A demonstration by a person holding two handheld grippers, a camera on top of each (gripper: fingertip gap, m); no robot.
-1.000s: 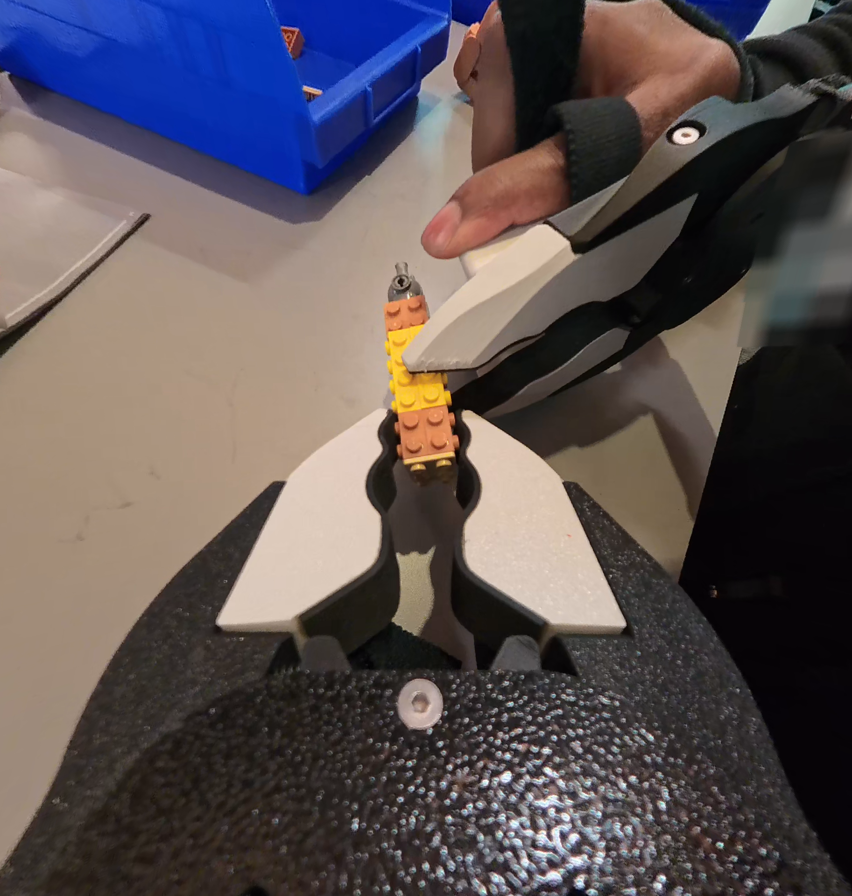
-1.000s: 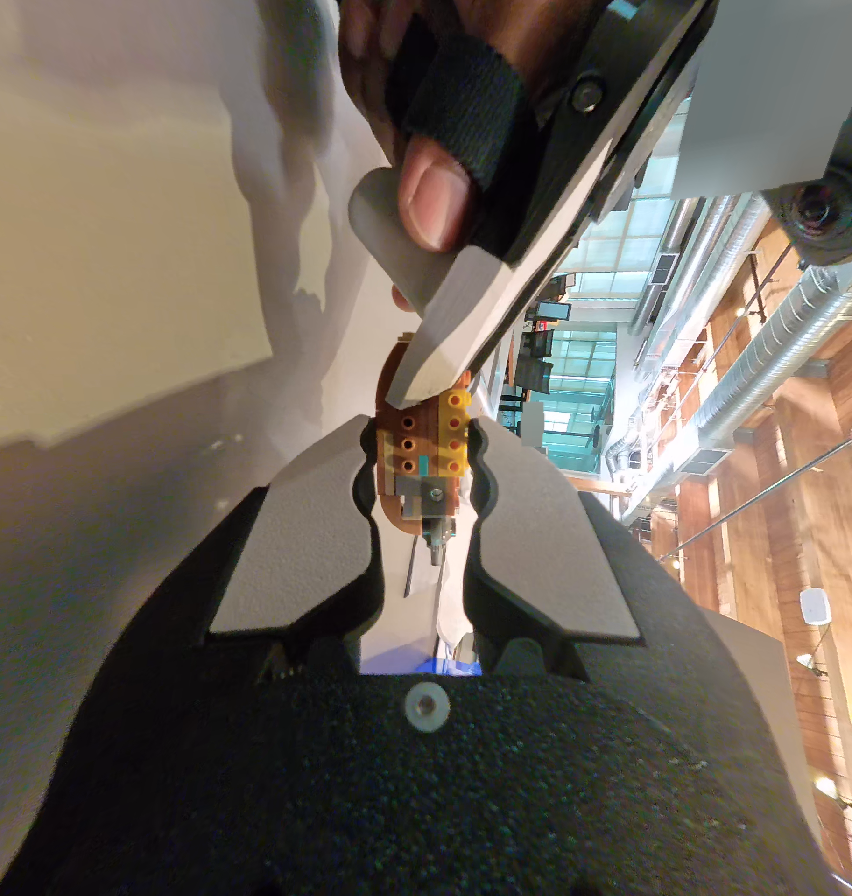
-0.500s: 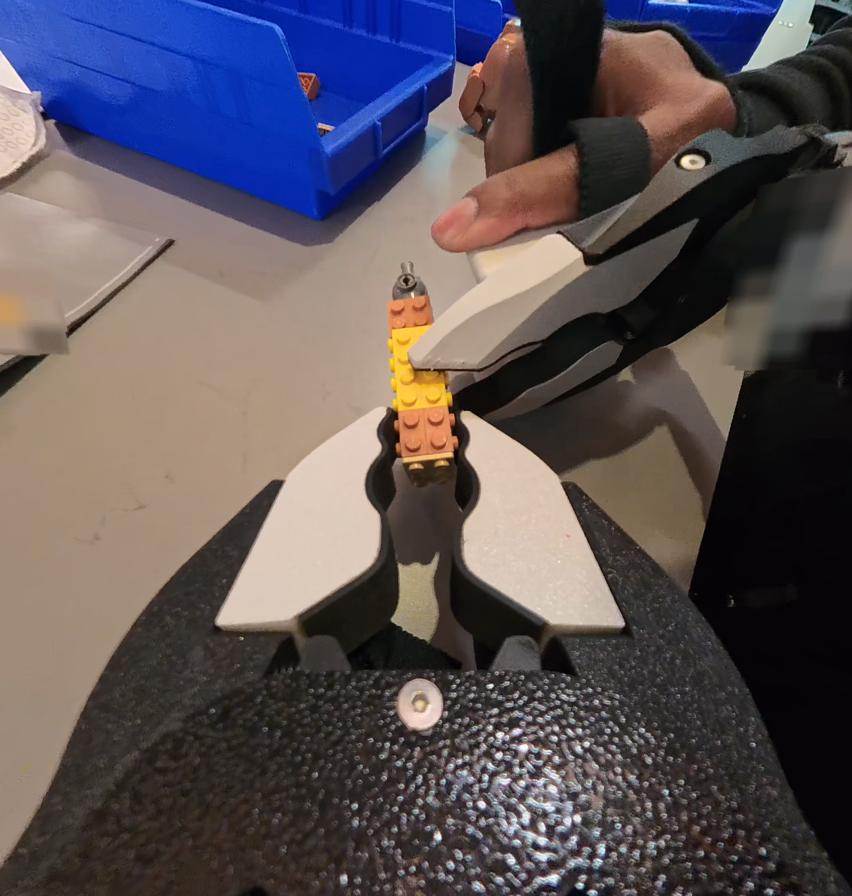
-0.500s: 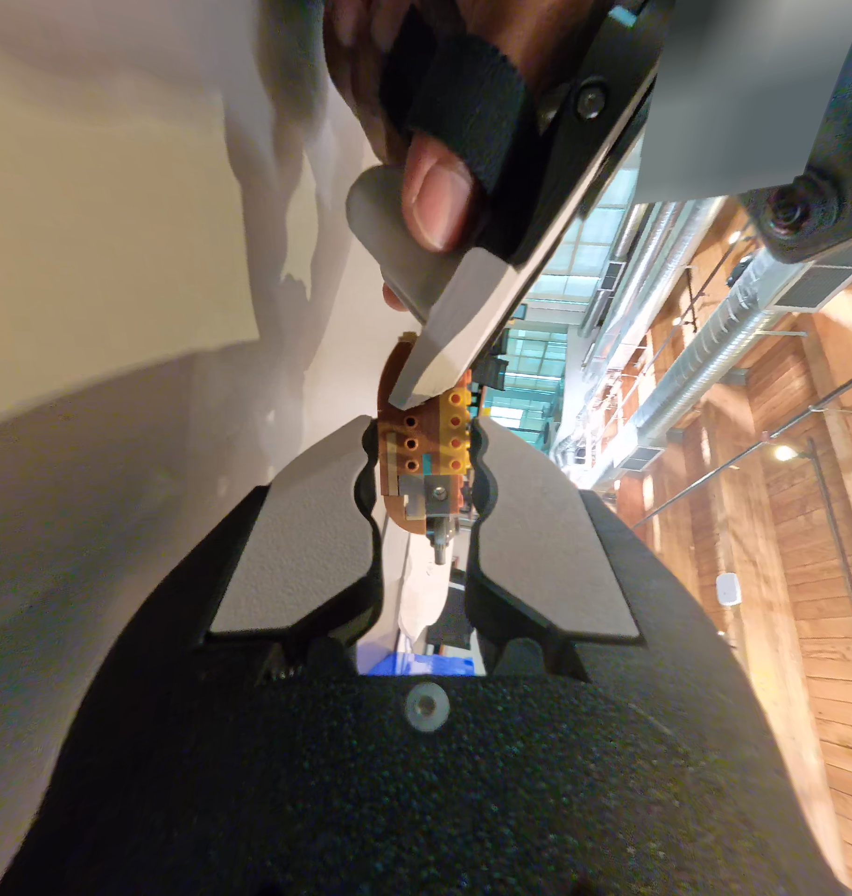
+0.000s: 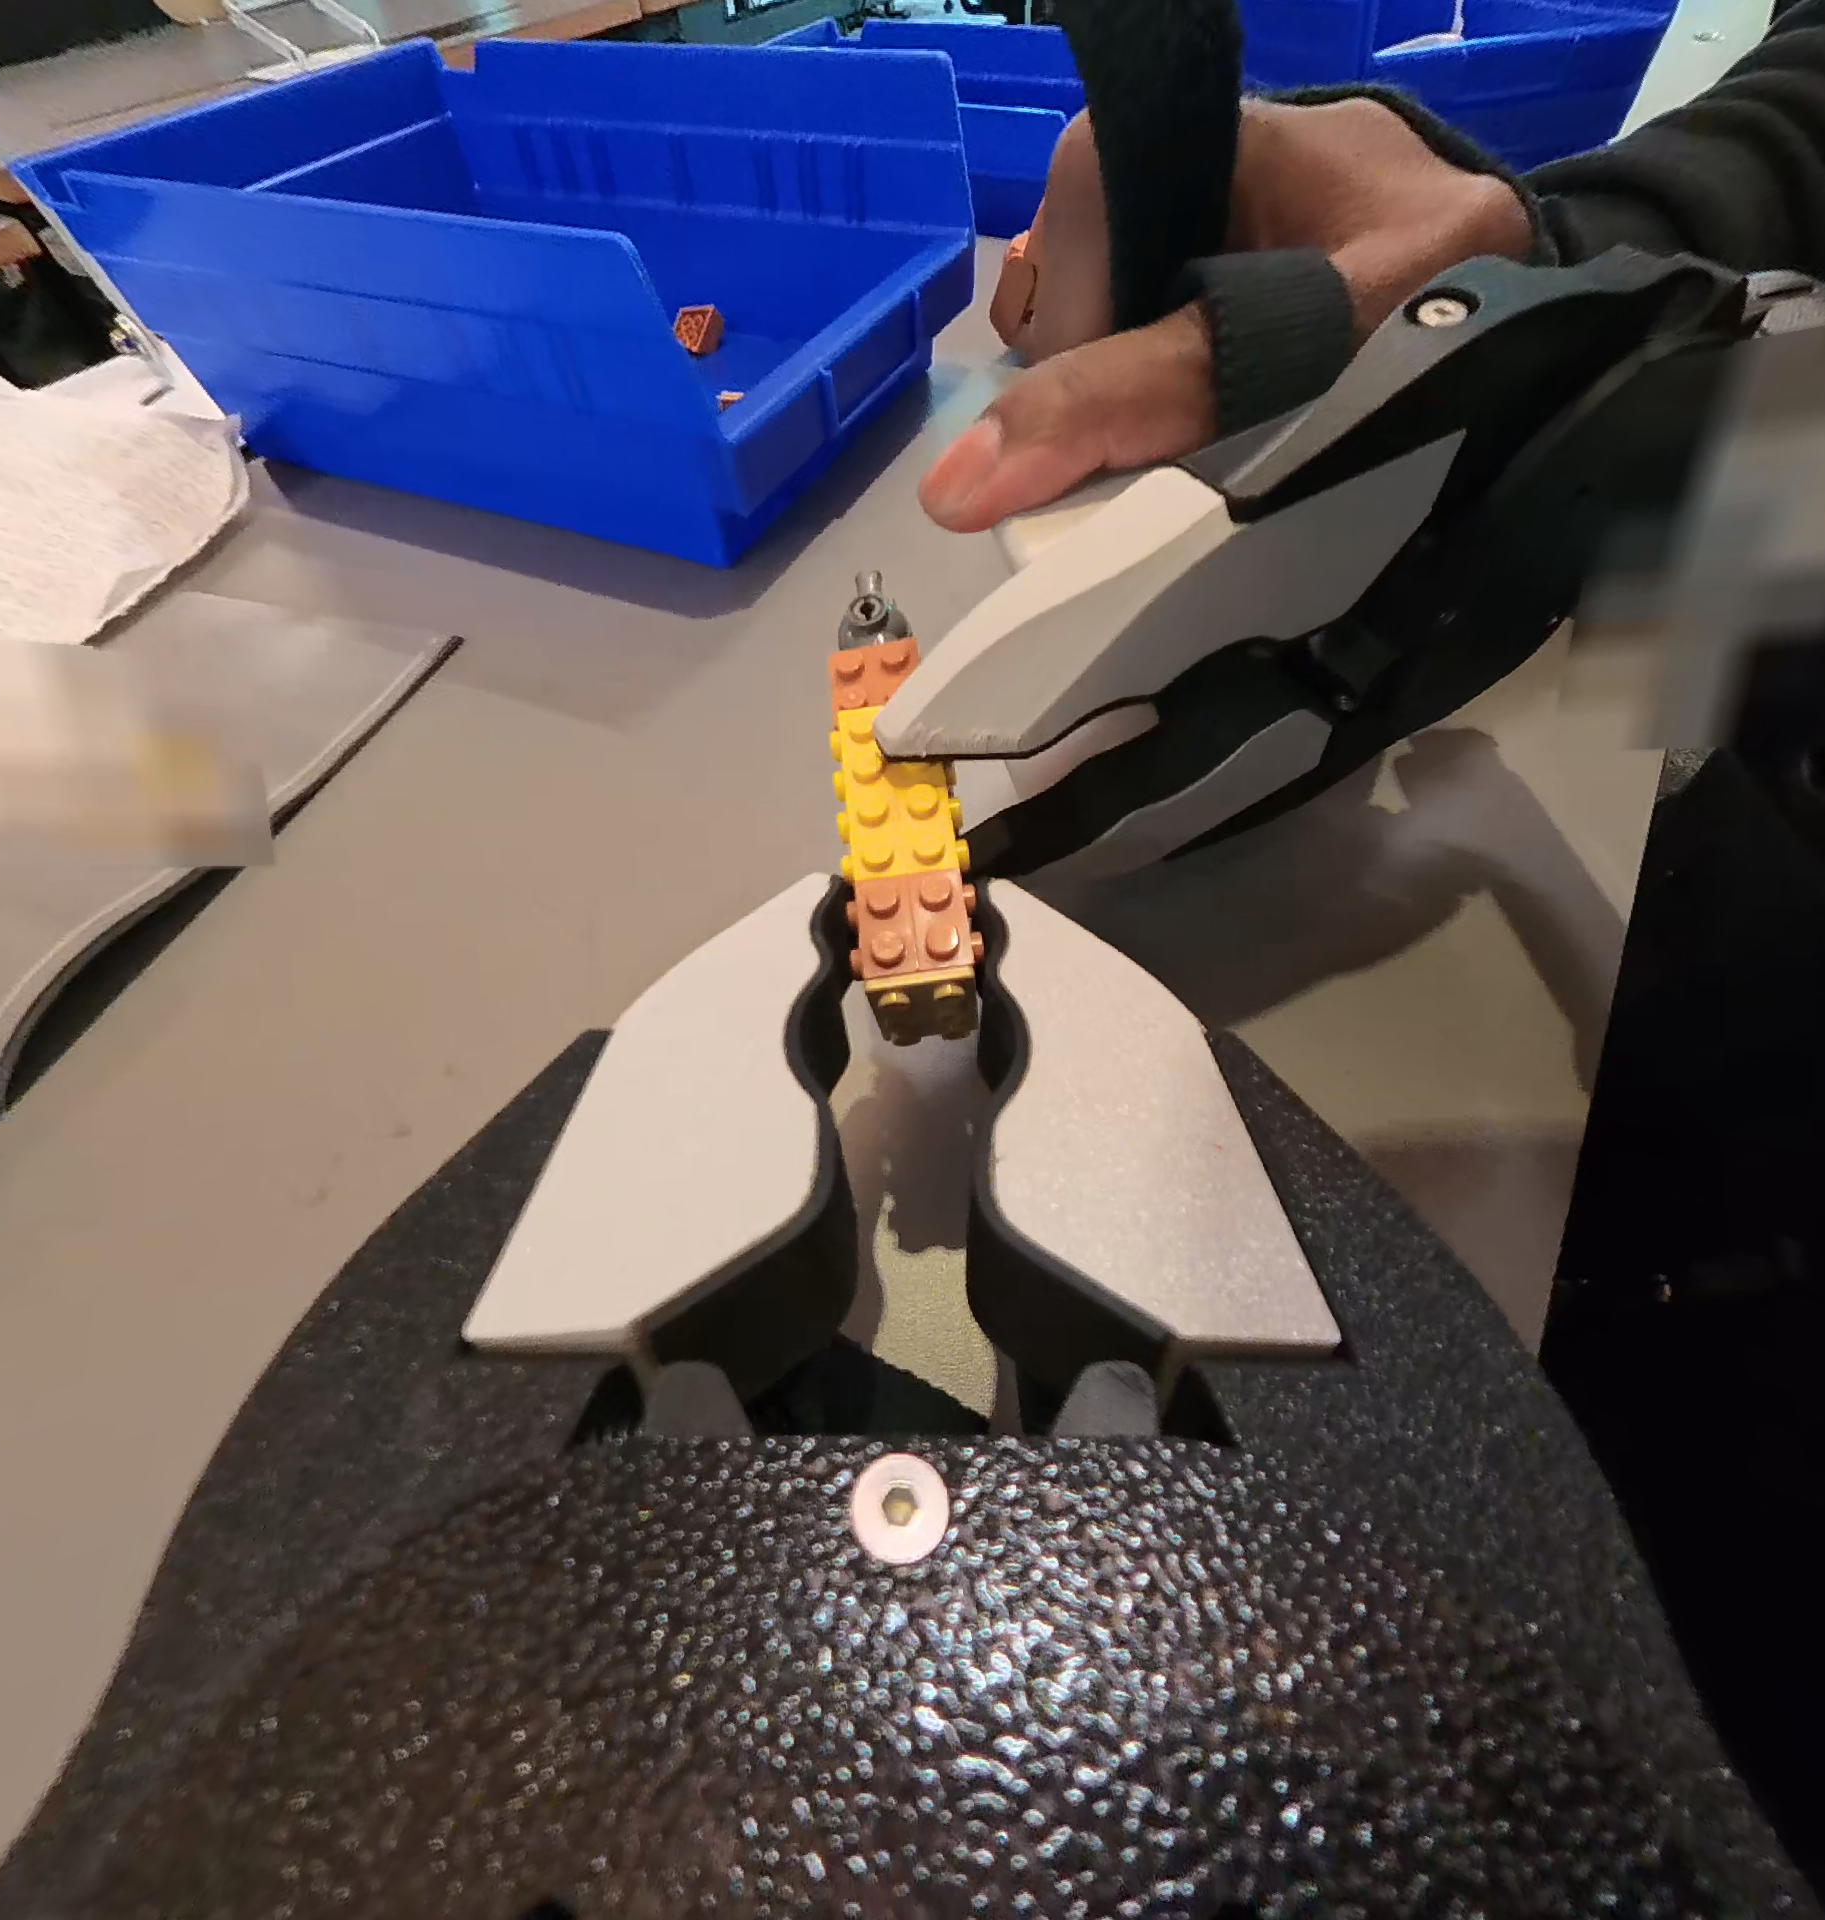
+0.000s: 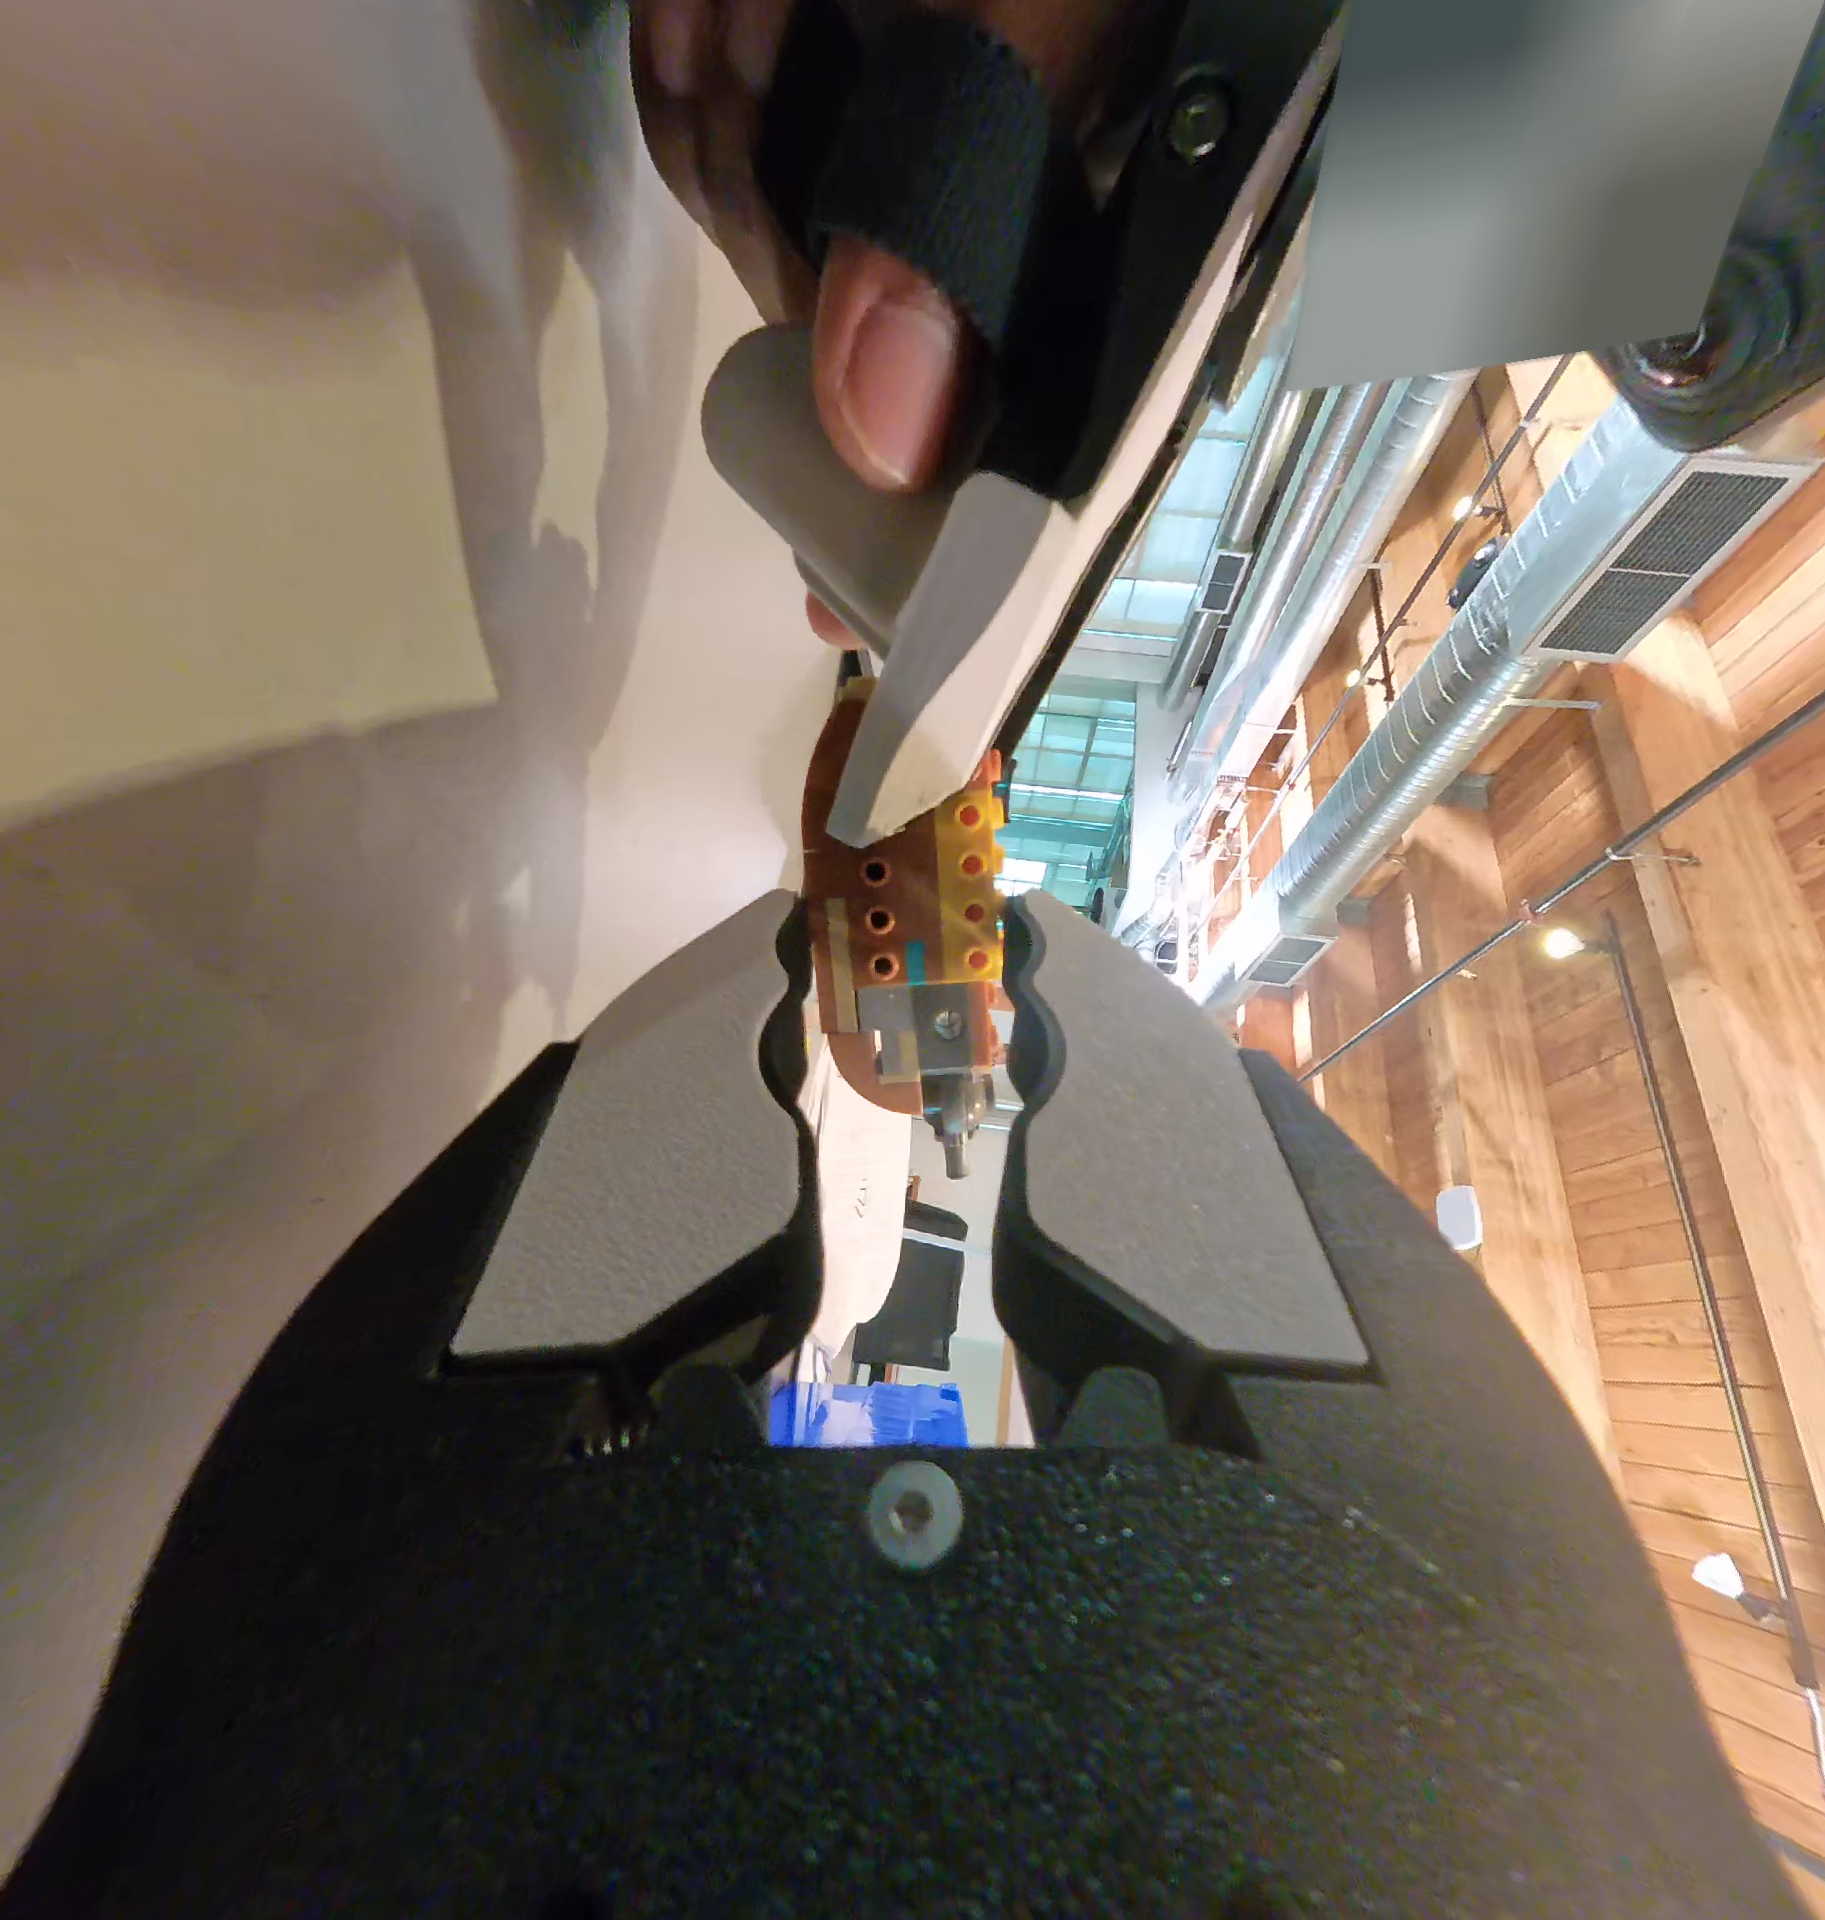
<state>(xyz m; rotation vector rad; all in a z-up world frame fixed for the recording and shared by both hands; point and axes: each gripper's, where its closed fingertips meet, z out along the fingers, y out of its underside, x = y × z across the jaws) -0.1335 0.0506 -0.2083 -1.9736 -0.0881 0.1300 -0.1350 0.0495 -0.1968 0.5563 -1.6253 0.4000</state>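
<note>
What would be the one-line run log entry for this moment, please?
left gripper: shut on brick assembly | right gripper: shut on same assembly, far end | assembly above grey table | blue bin behind

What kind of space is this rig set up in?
Likely a workshop or lab bench in an industrial-style building: blue parts bins with loose bricks sit on a grey worktable, and the right wrist view shows exposed metal ducting along timber-clad walls.

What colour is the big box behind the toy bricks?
The box is bright blue. It shows best in the left wrist view, standing on the grey table beyond the toy bricks.
</note>
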